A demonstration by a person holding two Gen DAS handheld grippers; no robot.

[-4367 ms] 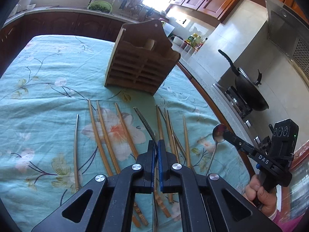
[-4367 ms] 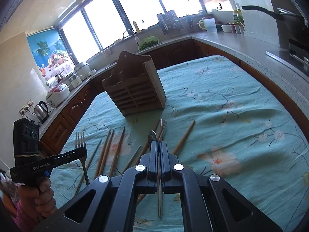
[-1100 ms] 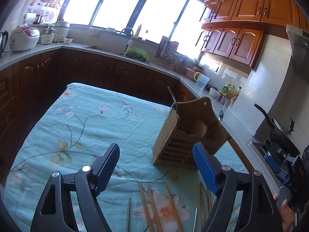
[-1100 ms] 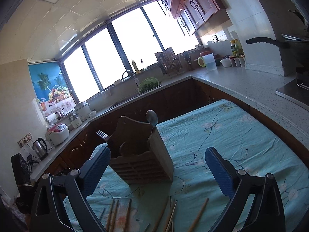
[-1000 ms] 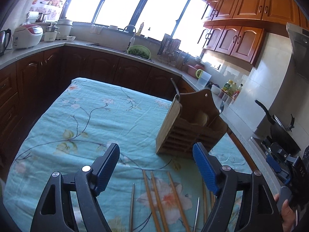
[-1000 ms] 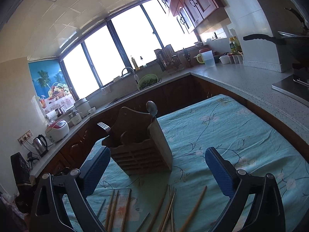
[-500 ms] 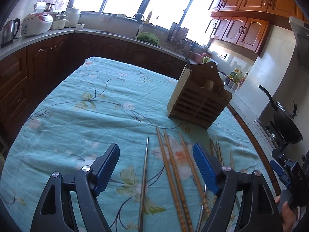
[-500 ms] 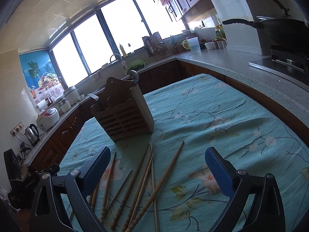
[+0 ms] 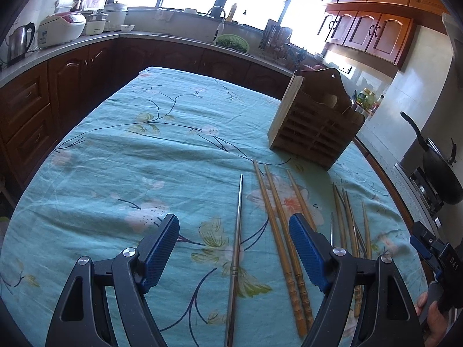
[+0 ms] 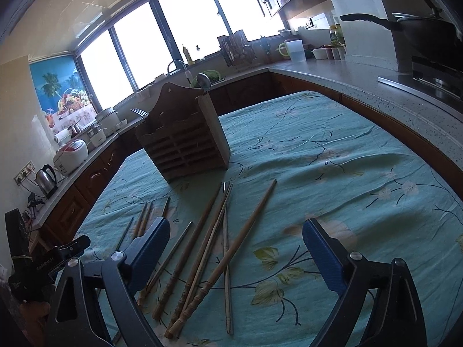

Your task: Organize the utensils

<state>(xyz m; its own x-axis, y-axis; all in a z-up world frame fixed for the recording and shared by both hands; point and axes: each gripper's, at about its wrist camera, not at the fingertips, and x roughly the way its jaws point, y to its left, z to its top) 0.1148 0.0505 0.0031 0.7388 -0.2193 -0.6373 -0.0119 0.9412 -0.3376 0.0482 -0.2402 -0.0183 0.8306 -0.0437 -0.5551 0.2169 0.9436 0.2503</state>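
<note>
Both tools, left (image 9: 234,248) and right (image 10: 235,256), spread empty over chopsticks (image 10: 214,248); bare tablecloth (image 9: 115,156) leftward.

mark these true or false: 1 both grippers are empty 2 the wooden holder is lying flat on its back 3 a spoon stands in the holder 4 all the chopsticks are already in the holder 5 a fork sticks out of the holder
1. True. The left gripper and the right gripper are both open with nothing between the jaws; the right one's jaws have just been closing a little.
2. False. The wooden holder stands upright on the tablecloth.
3. True. A spoon rises from its right end.
4. False. The chopsticks lie loose on the cloth in front of it.
5. True. A fork pokes out at its left end.
</note>
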